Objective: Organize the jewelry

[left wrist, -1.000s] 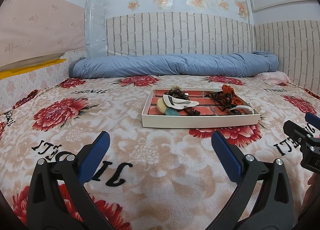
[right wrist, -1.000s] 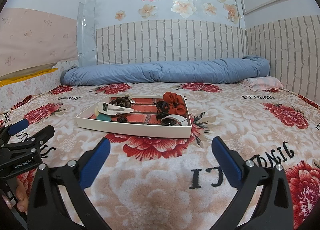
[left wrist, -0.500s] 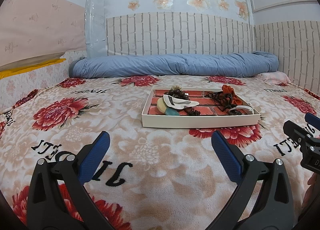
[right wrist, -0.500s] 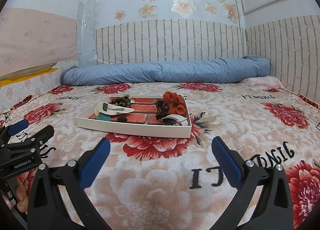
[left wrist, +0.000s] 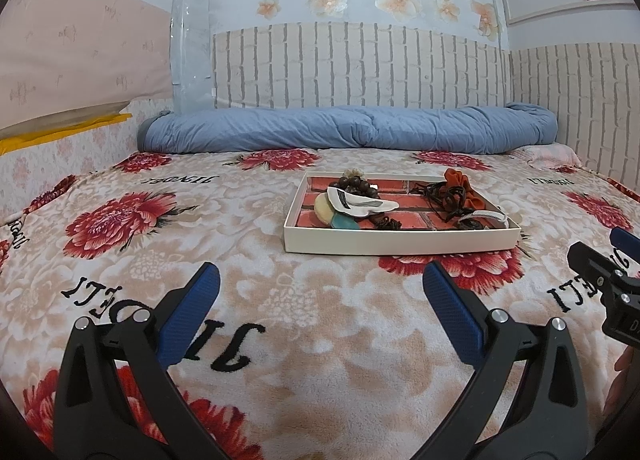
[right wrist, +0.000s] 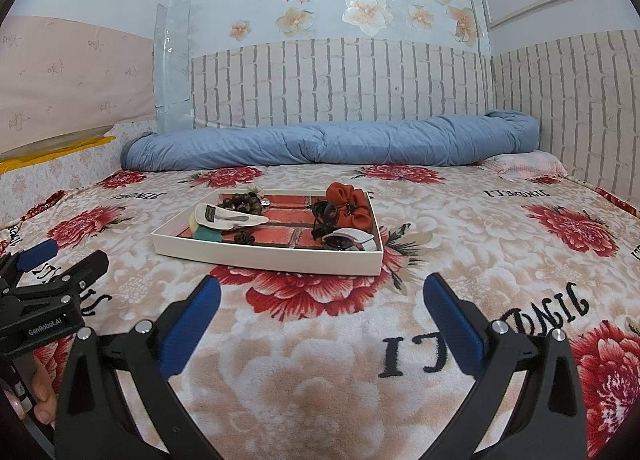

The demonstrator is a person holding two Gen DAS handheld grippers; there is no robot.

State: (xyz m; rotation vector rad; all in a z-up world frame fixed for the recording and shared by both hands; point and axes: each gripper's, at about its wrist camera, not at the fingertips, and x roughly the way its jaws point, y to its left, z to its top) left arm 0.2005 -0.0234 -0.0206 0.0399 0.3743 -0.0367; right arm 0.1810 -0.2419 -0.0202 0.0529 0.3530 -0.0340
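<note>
Trays: one white shallow tray [right wrist: 276, 260] lay on the bed [right wrist: 320, 360].
Scrunchies: one orange-red scrunchie [right wrist: 347, 200] sat in the tray.
Bead strings: one dark brown bead bracelet [right wrist: 240, 202] was there.
White hair clips: two, a large one [right wrist: 228, 218] and a smaller one [right wrist: 352, 238].
Black cords or hair ties: a tangle [right wrist: 324, 216]; its count could not be told.
Rolled quilts: one blue quilt [right wrist: 328, 144].
Grippers: two, the right gripper [right wrist: 322, 302] and the left gripper [left wrist: 320, 288].

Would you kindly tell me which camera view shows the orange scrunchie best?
The right wrist view: the orange scrunchie sits nearer, its folds distinct. In the left wrist view it appears smaller, partly behind dark cords.
</note>
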